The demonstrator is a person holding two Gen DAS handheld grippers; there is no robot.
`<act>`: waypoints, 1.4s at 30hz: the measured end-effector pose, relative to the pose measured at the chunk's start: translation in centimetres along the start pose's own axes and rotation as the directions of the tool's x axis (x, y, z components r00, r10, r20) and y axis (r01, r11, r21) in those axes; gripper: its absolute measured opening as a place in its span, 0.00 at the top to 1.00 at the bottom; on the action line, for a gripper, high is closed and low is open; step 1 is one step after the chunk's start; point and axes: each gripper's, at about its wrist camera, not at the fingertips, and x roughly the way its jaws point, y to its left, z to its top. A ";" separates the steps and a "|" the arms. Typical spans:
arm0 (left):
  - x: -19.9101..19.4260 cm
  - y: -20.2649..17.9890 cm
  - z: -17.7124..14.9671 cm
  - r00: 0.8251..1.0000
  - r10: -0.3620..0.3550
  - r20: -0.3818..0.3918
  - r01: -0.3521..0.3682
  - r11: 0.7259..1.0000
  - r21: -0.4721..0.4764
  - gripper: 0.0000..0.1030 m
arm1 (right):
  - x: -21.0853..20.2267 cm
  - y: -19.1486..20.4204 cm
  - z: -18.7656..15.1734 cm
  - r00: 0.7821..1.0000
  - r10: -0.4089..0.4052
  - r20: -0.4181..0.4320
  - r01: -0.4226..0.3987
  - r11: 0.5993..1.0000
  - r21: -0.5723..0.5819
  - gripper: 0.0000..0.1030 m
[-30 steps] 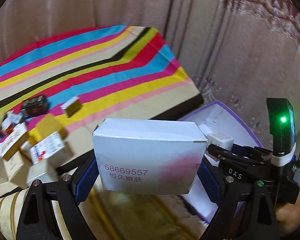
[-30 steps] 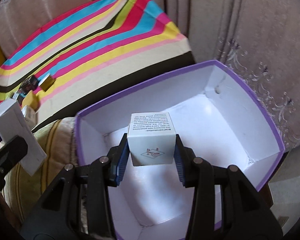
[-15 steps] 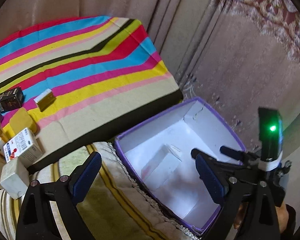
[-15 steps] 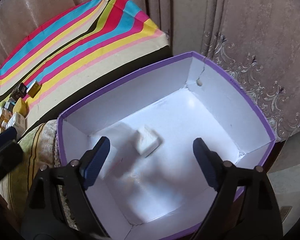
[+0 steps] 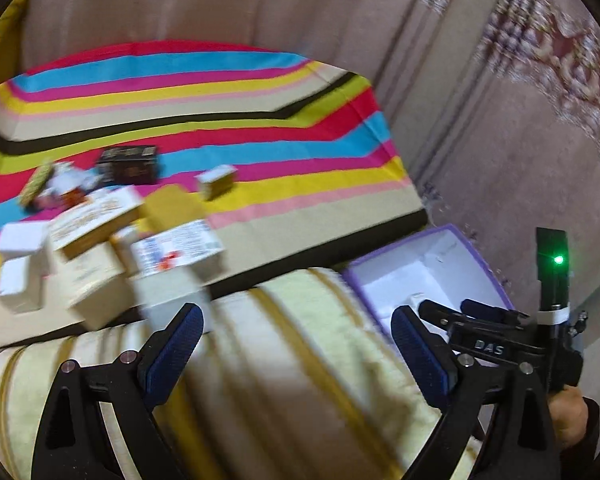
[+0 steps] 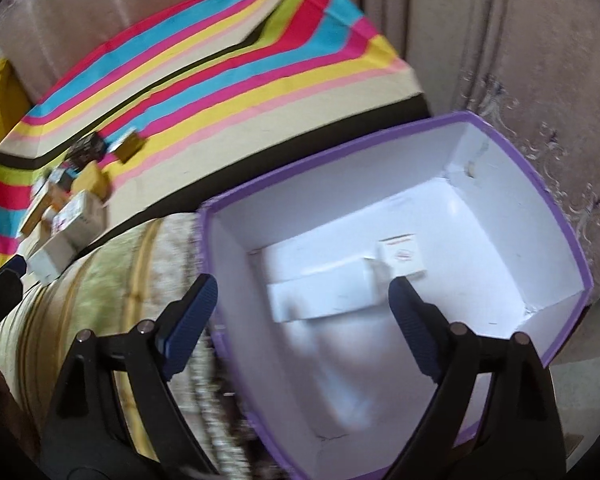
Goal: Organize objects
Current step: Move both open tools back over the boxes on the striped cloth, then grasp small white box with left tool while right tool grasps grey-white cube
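Observation:
A purple-rimmed white storage box (image 6: pixel 572 240) holds a long white carton (image 6: pixel 324 288) and a small white cube box (image 6: pixel 402 256). It also shows in the left wrist view (image 5: pixel 484 256). My right gripper (image 6: pixel 304 328) is open and empty above the storage box's near left part. My left gripper (image 5: pixel 300 344) is open and empty over a cream striped cushion (image 5: pixel 300 380). A pile of small cartons (image 5: pixel 108 240) lies on the striped cloth (image 5: pixel 260 120) to the left.
A black box (image 5: pixel 130 164) and a small tan box (image 5: pixel 216 180) sit further back on the cloth. Beige curtains (image 5: pixel 480 100) hang behind. The pile also shows in the right wrist view (image 6: pixel 68 208). The other gripper's body (image 5: pixel 500 344) is at the right.
Both grippers opened and let their boxes drop into the purple box. The left gripper has since swung left toward the pile; the right gripper shifted left over the box's edge.

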 end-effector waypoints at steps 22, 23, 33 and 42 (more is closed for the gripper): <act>-5.5 15.6 -1.3 0.961 0.276 0.017 -0.257 0.914 -0.314 0.07 | 0.2 17.4 -1.1 0.981 0.180 -0.077 -0.195 0.922 -0.335 0.11; -5.6 16.2 -1.3 0.959 0.284 0.010 -0.266 0.908 -0.324 0.07 | 0.4 18.0 -1.0 0.980 0.180 -0.080 -0.197 0.918 -0.345 0.11; -3.0 21.2 0.1 0.941 0.323 -0.104 -0.339 0.877 -0.339 0.10 | 2.4 22.1 -0.2 0.986 0.137 -0.096 -0.164 0.899 -0.406 0.11; 0.0 22.2 1.2 0.918 0.354 -0.177 -0.392 0.875 -0.283 0.18 | 4.1 23.7 0.8 0.990 0.090 -0.105 -0.126 0.897 -0.423 0.12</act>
